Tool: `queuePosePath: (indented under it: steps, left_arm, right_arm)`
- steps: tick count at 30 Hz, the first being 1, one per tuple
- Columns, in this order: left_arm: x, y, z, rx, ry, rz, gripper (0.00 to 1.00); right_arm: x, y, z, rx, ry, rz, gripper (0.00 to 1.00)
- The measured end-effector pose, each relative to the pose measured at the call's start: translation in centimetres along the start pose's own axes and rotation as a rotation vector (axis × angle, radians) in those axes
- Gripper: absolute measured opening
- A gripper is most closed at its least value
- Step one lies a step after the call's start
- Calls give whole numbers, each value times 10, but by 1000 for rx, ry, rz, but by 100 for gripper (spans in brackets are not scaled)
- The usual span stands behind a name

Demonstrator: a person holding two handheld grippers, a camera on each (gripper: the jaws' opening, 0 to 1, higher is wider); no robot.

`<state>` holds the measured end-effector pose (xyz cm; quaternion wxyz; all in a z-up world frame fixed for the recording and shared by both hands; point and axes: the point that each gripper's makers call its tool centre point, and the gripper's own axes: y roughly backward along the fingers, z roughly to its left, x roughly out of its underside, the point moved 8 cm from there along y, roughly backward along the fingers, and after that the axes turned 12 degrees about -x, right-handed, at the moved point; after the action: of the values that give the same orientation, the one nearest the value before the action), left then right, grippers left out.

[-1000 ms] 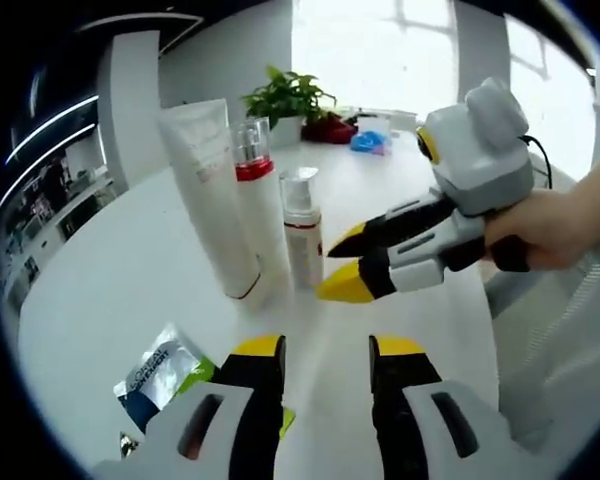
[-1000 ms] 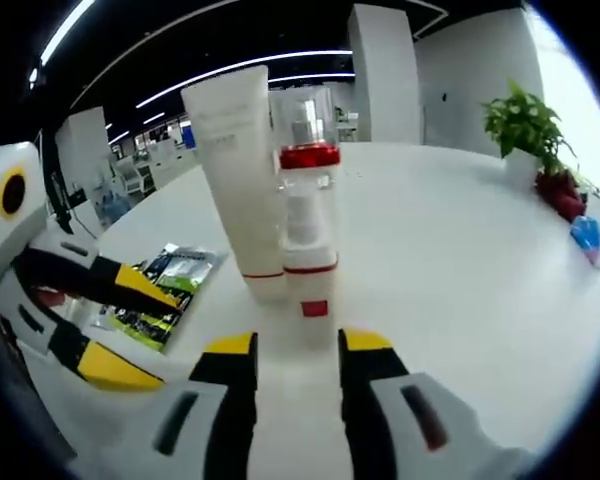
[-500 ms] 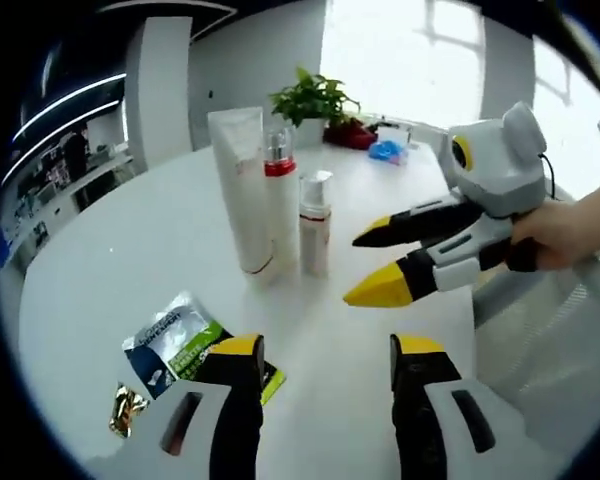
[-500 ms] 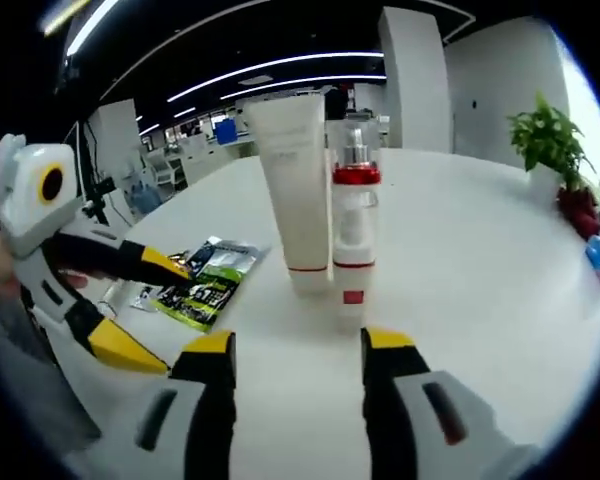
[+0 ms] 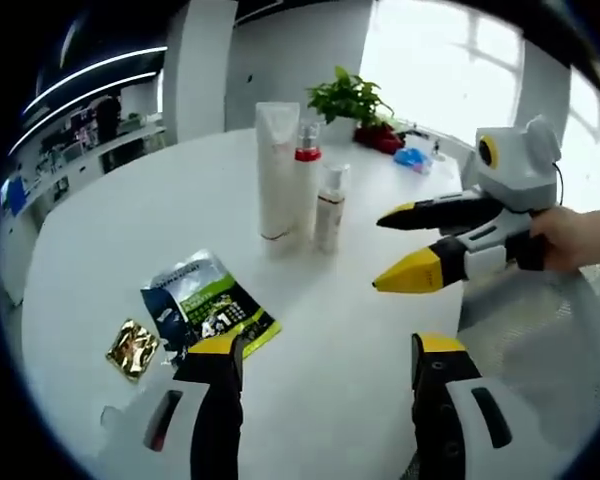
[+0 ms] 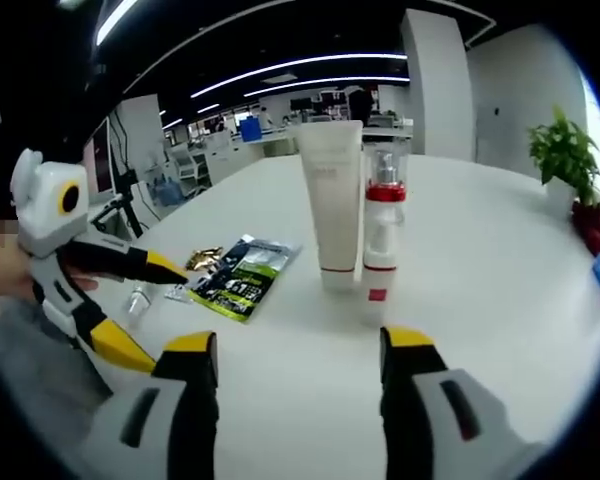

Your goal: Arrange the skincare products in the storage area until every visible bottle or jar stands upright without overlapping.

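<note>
On the white desk (image 5: 110, 230) the tall tube (image 5: 277, 170), red-collared bottle (image 5: 306, 190) and small pump bottle (image 5: 329, 208) stand upright together. In your right view the small one hides behind the red-collared bottle. Both your left hand-held gripper (image 5: 330, 352) and right hand-held gripper (image 6: 298, 348) are wide apart, holding nothing.

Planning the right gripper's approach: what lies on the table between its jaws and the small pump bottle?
Nothing: in the right gripper view, bare white table runs from the right gripper to the small pump bottle.

The small pump bottle (image 6: 376, 290) hides behind the red-collared bottle (image 6: 382, 225) — labels unreadable (too small, blurred).
</note>
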<state>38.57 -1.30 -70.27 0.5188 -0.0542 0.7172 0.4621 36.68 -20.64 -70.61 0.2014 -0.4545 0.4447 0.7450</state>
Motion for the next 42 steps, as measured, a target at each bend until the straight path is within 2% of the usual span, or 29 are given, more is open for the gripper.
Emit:
queuePosePath:
  steps: [16, 19, 28, 31, 38, 42]
  left_arm:
    - [23, 47, 6, -74, 97, 0, 84]
    - [28, 57, 7, -87, 111, -10, 88]
    - [39, 79, 5, -122, 159, -22, 97]
    - [43, 87, 3, -128, 170, -16, 97]
    - [48, 103, 0, -175, 213, -22, 97]
    - [48, 110, -2, -189, 209, -22, 97]
  right_arm:
    - [-4, 25, 22, -121, 23, -14, 83]
    - [-2, 27, 26, -158, -6, -17, 86]
    - [-1, 37, 34, -200, -10, -11, 91]
    - [0, 42, 36, -214, -29, -13, 94]
    - [-3, 53, 42, -229, -5, -13, 95]
    - [-2, 59, 45, -225, 9, -5, 95]
